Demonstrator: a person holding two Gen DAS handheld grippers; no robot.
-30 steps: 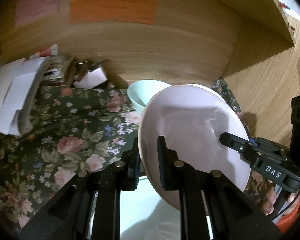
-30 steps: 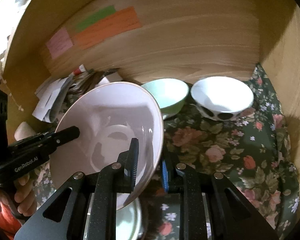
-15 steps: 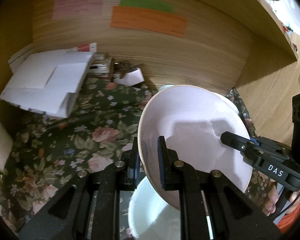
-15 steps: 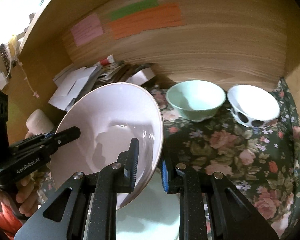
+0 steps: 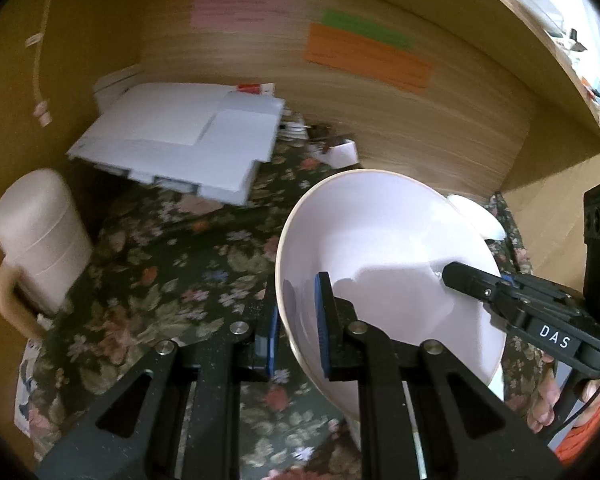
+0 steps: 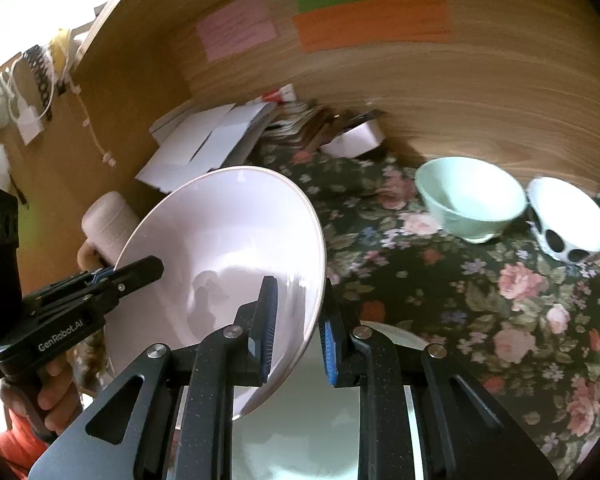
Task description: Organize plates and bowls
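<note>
A large pale pink plate [image 5: 384, 248] [image 6: 220, 232] hangs tilted above the floral cloth, gripped at two opposite rims. My left gripper [image 5: 296, 320] is shut on its left rim. On the right rim my right gripper [image 6: 300, 308] is shut. Each gripper also shows in the other's view: the right gripper [image 5: 472, 284] and the left gripper [image 6: 140, 272]. A mint green bowl [image 6: 468, 200] and a white bowl with black spots [image 6: 568, 224] stand by the back wall to the right. A white plate [image 6: 308, 420] lies on the cloth below the right gripper.
A beige lidded mug [image 5: 40, 240] [image 6: 108, 220] stands at the left by the side wall. White papers [image 5: 180, 140] [image 6: 204, 140] and a small white box [image 6: 356, 140] lie at the back. The wooden back wall [image 5: 420, 128] and a shelf above close in the floral cloth [image 6: 500, 320].
Both grippers have carried the pink plate to the left along the desk. The bowls have slid right in view, and the beige mug and the papers have come in at the left.
</note>
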